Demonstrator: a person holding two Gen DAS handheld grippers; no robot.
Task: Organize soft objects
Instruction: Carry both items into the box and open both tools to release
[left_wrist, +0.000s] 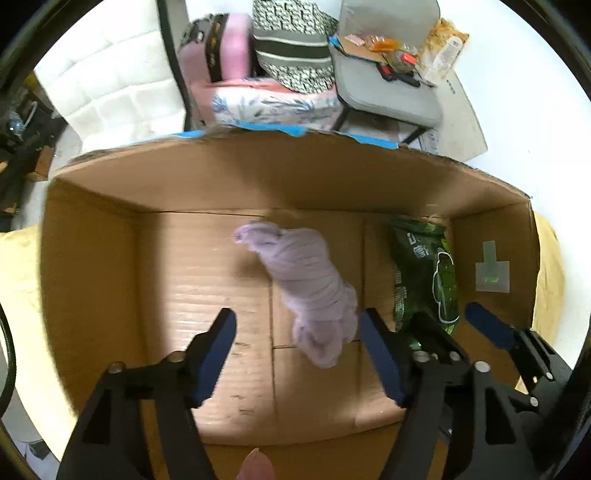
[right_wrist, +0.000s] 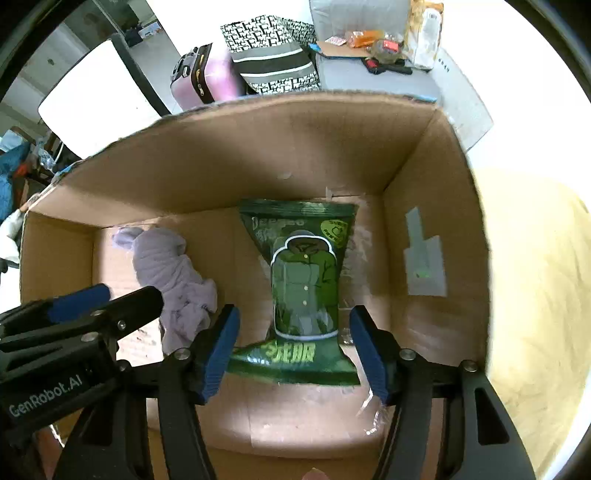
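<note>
An open cardboard box (left_wrist: 207, 177) (right_wrist: 332, 147) holds a rolled lilac cloth (left_wrist: 310, 284) (right_wrist: 170, 273) and a green vacuum-packed clothing bag (left_wrist: 424, 273) (right_wrist: 306, 280). My left gripper (left_wrist: 299, 336) is open above the box floor, its fingers either side of the near end of the cloth, holding nothing. My right gripper (right_wrist: 291, 332) is open, its fingers on both sides of the bag's near half, not closed on it. The right gripper also shows in the left wrist view (left_wrist: 458, 317), and the left gripper in the right wrist view (right_wrist: 107, 295).
The box sits on a yellow cloth surface (right_wrist: 535, 295). Behind it stand a pink suitcase (left_wrist: 221, 51) (right_wrist: 203, 74), a patterned tote bag (left_wrist: 295, 44) (right_wrist: 273, 55) and a grey chair with clutter (left_wrist: 388, 81) (right_wrist: 369, 55).
</note>
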